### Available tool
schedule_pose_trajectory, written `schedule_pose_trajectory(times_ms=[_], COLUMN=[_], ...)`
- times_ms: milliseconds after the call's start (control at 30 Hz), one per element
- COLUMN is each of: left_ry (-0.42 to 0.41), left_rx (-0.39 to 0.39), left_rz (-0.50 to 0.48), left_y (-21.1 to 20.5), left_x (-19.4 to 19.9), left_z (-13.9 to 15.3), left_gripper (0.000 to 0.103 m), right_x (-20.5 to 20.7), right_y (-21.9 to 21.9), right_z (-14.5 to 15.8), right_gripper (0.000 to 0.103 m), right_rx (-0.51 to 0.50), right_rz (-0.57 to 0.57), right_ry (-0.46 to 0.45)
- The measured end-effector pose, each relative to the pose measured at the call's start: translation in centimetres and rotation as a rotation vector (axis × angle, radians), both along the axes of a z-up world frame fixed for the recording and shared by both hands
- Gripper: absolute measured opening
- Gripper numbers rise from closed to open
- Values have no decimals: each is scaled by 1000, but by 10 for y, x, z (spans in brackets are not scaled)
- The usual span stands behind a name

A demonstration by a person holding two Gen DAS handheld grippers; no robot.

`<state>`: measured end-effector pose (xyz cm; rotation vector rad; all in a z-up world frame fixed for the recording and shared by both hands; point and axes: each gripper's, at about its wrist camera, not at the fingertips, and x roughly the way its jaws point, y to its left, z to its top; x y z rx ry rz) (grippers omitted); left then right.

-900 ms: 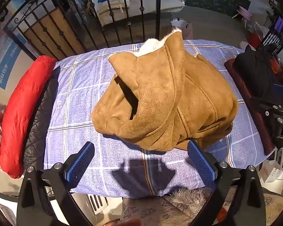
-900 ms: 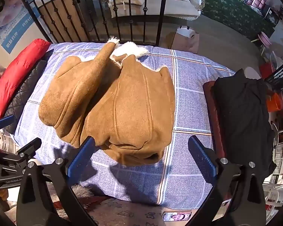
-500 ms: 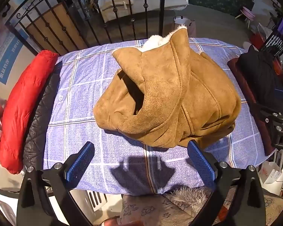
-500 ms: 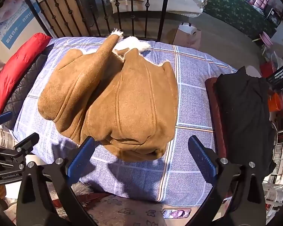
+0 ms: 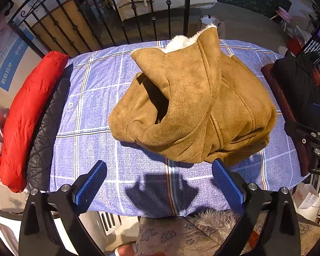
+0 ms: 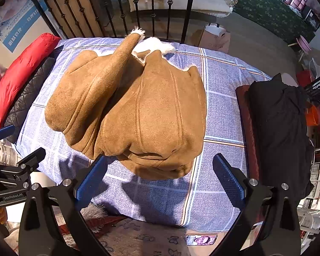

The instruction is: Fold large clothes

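Hovering at near bed edge: left gripper [image 5: 159,184] and right gripper [image 6: 160,178], jaws gaping wide on both, gripping nothing.
Casting jaw shadows on checked sheet [image 5: 91,115] just short of coat.
Lying mid-bed, bundled and roughly folded: tan suede coat [image 6: 138,111], near hem doubled under, one sleeve [image 6: 108,76] draped up over left half, white fleece collar [image 6: 153,43] poking out at far end toward iron rail [image 5: 151,6].
Flanking bed: red jacket [image 5: 29,106] at left, black garment [image 6: 281,123] at right, neither touching coat.

Risks, judging from here:
- Thick stiff suede likely springing open after release; bulging fold at near hem looking unsettled.
- Pinching only top layer likely peeling fold apart instead of shifting whole bundle.
- Snagging sheet along with hem possible, hem lying flush on it.
- Sleeve possibly sliding off left side if bundle tipping.
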<state>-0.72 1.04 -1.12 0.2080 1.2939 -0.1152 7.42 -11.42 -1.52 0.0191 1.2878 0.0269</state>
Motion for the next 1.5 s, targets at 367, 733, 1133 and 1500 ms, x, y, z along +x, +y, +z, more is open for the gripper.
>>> schedule_pose_trajectory(times_ms=[367, 733, 1133, 1500], left_ry=[9, 13, 18, 31], left_rx=[2, 1, 6, 3], left_rz=[3, 8, 6, 9], left_y=[1, 4, 3, 4], left_x=[2, 4, 1, 3], left_z=[-2, -2, -2, -5], left_gripper=[97, 97, 97, 97], right_x=[-1, 0, 0, -2], right_y=[1, 3, 4, 5], right_z=[-2, -2, -3, -5], right_gripper=[97, 97, 97, 97], right_rx=[3, 4, 7, 12], right_rz=[4, 10, 13, 19], right_ry=[5, 8, 11, 19])
